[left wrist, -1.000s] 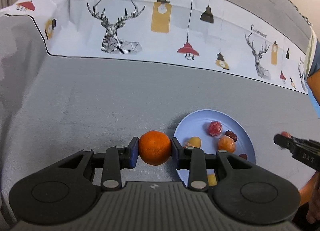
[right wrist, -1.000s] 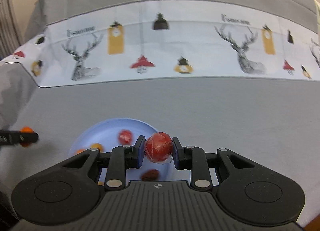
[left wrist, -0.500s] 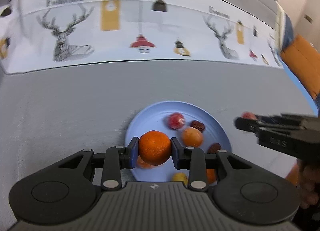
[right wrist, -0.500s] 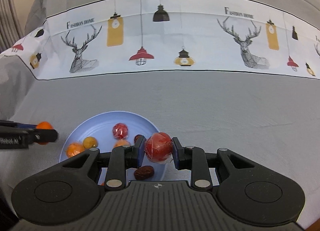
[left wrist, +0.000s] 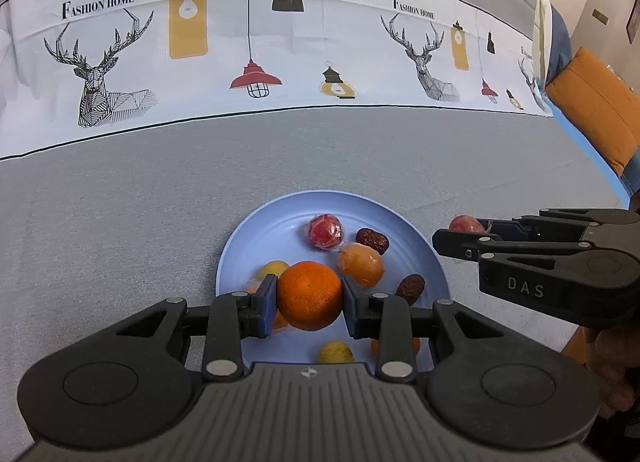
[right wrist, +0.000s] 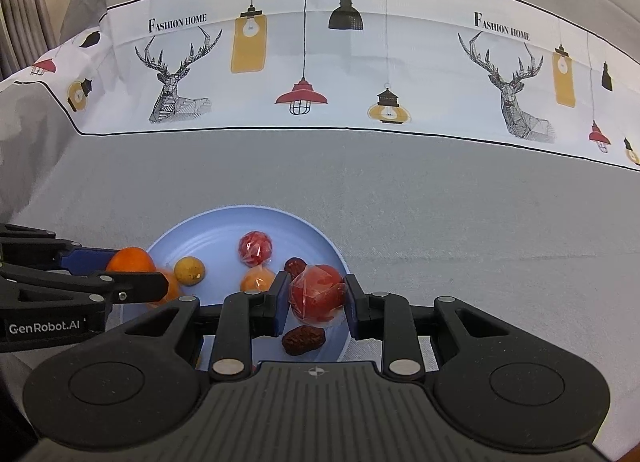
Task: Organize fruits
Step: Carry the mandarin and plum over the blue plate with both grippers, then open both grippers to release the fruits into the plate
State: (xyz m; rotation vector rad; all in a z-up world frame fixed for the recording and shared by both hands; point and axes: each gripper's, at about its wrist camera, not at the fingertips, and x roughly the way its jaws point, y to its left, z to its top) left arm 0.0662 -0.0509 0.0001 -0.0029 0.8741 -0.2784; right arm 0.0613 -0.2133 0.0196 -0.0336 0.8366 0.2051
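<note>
A light blue plate [left wrist: 280, 218] lies on the grey cloth and also shows in the right wrist view [right wrist: 208, 230]. It holds a wrapped red fruit [left wrist: 325, 231], wrapped orange fruits [left wrist: 360, 264], small yellow fruits [left wrist: 335, 351] and dark red dates [left wrist: 372, 240]. My left gripper [left wrist: 309, 295] is shut on an orange [left wrist: 309, 295] above the plate's near left part. My right gripper [right wrist: 318, 299] is shut on a wrapped red fruit [right wrist: 318, 299] above the plate's right edge; it also shows in the left wrist view [left wrist: 462, 240].
The grey tablecloth [left wrist: 120, 222] has a white printed band [left wrist: 248, 46] with deer and lamps across the back. An orange cushion [left wrist: 596, 110] sits at the far right. A date [right wrist: 303, 339] lies near the plate's front edge.
My left gripper has carried the orange right, from beside the plate to above it. My right gripper has moved with the red fruit to the plate's right edge.
</note>
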